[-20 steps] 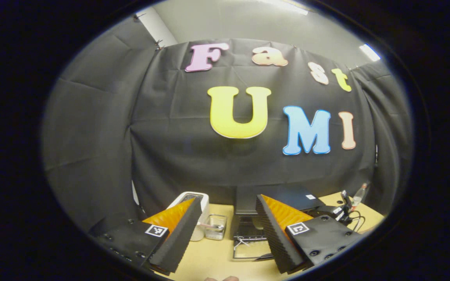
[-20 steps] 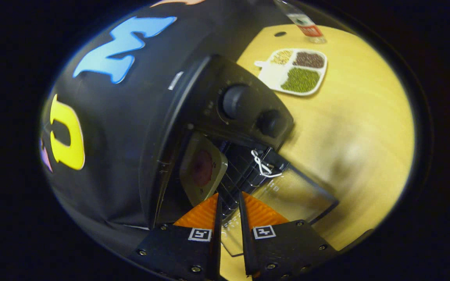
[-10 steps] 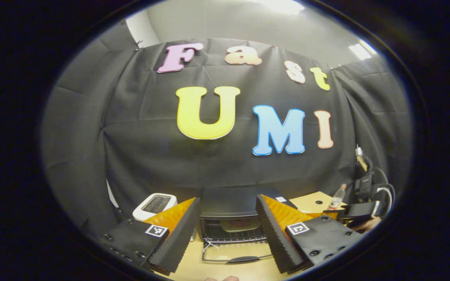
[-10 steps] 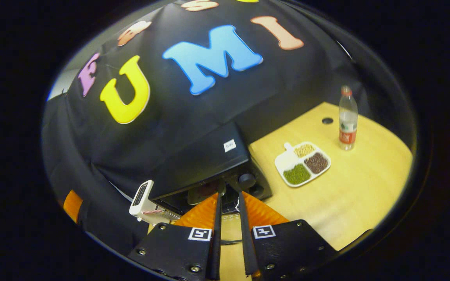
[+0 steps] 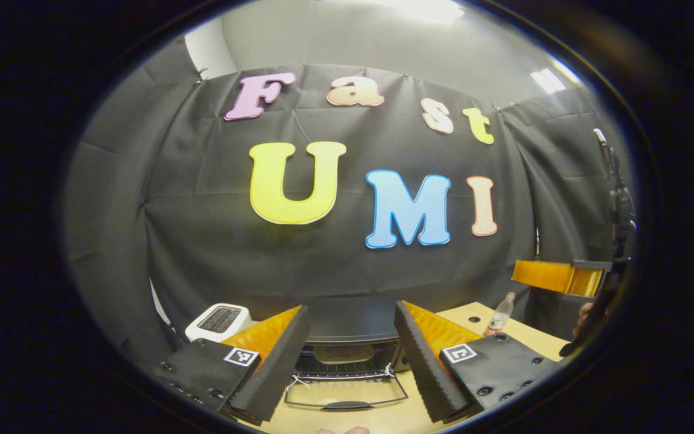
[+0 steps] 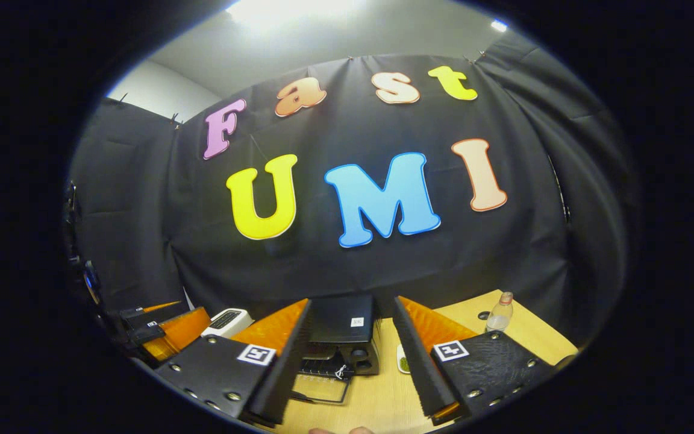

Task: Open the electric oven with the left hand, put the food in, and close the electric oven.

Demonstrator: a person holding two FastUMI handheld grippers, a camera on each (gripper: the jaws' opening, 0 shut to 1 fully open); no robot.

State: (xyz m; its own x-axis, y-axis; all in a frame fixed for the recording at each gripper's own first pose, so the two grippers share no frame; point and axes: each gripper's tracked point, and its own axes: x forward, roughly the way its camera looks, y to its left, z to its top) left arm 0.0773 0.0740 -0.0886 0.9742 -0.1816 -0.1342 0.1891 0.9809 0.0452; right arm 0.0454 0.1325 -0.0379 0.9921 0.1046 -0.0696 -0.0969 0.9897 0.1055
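Note:
The black electric oven (image 5: 347,328) stands on the wooden table (image 5: 383,416), its glass door (image 5: 347,395) folded down flat. A pale plate of food (image 5: 335,352) rests on the rack inside. My left gripper (image 5: 351,308) is open, held back from the oven with the cavity framed between its fingers. My right gripper (image 6: 351,301) is also open and empty, well back from the oven (image 6: 342,328) and above the lowered door (image 6: 318,387). In the left gripper view the right gripper (image 5: 558,277) hovers high at the right, held by a hand (image 5: 585,313).
A white toaster (image 5: 219,319) stands left of the oven. A plastic bottle (image 5: 499,314) stands at the table's back right. A white divided dish (image 6: 404,363) peeks out right of the oven. The left gripper (image 6: 166,328) shows at the far left of the right gripper view.
My right gripper, nearly shut close to the plate in the oven, has opened and drawn far back and up. My left gripper has swung to face the oven squarely.

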